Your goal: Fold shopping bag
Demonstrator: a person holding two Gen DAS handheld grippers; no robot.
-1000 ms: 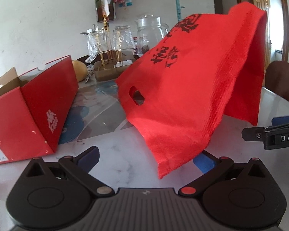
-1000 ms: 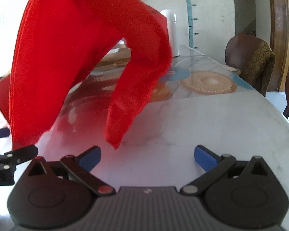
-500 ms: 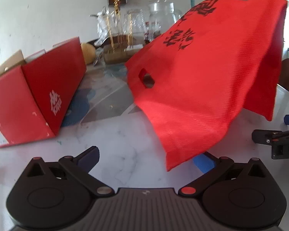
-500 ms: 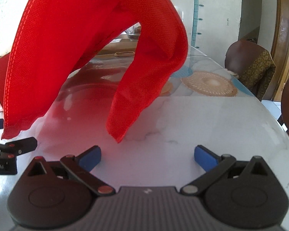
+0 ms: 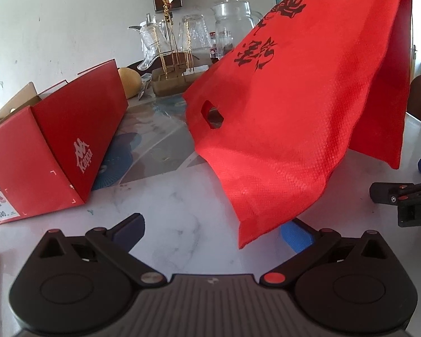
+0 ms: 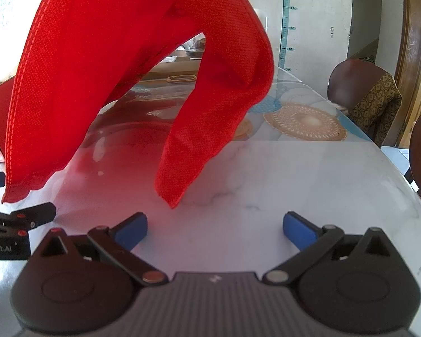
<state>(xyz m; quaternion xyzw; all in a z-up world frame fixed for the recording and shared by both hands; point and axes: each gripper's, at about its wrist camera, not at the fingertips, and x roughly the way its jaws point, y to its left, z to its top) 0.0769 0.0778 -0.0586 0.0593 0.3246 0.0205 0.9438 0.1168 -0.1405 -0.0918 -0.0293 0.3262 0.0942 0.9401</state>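
Here, from left to right in the left wrist view, one red shoe box (image 5: 61, 146) lies on the marble table (image 5: 176, 213), then a group of glassware (image 5: 193, 36) stands at the back, and one red shopping bag (image 5: 294, 118) hangs draped in the air above the table, with one cut-out handle hole. The left gripper (image 5: 213, 229) has its two blue fingers spread wide and holds nothing; a bag corner hangs before its right finger. The right gripper (image 6: 214, 227) is also spread wide and empty, and two bag corners (image 6: 171, 193) hang just beyond it. Two chairs (image 6: 362, 90) stand at the right.
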